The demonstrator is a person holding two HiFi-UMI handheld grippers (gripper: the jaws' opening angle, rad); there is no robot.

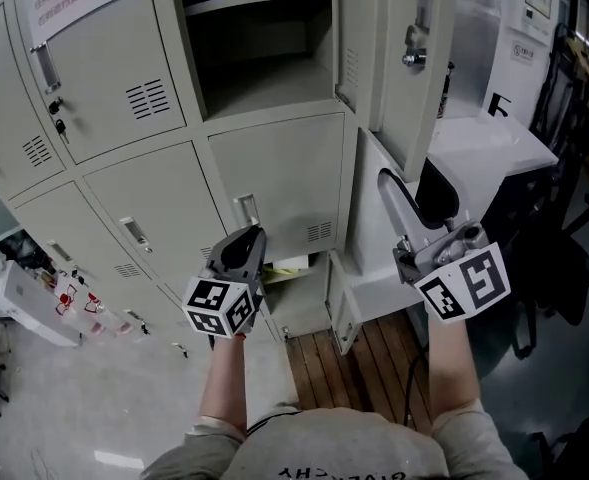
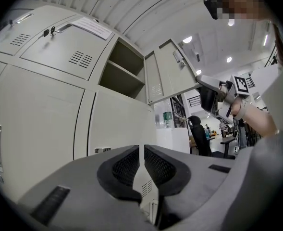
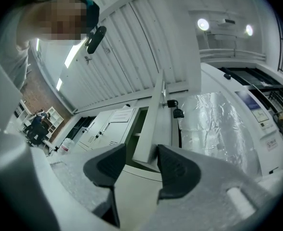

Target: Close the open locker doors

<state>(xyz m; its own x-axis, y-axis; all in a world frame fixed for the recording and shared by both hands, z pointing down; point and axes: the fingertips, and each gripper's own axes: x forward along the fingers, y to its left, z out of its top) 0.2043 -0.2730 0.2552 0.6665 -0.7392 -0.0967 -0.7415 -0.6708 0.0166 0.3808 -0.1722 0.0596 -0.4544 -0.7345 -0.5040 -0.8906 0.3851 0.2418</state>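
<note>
You're aiming right gripper (image 1: 411, 184), jaws spread, empty, at open beige metal upper locker door (image 1: 399, 88) for pushing; left gripper (image 1: 249, 238) clenched, idling.

Wooden planks (image 1: 359, 358) cover the floor; a black office chair (image 2: 197, 134) (high-backed) stands beyond.

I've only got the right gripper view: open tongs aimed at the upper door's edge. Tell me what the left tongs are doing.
Observer: The left gripper has its tongs shut on nothing.
Operator: List any other open door.
Observer: The head view shows a lower door ajar, under the closed middle door.
Operator: Tell me what's inside it.
Observer: Something yellow-green, too small to identify.
</note>
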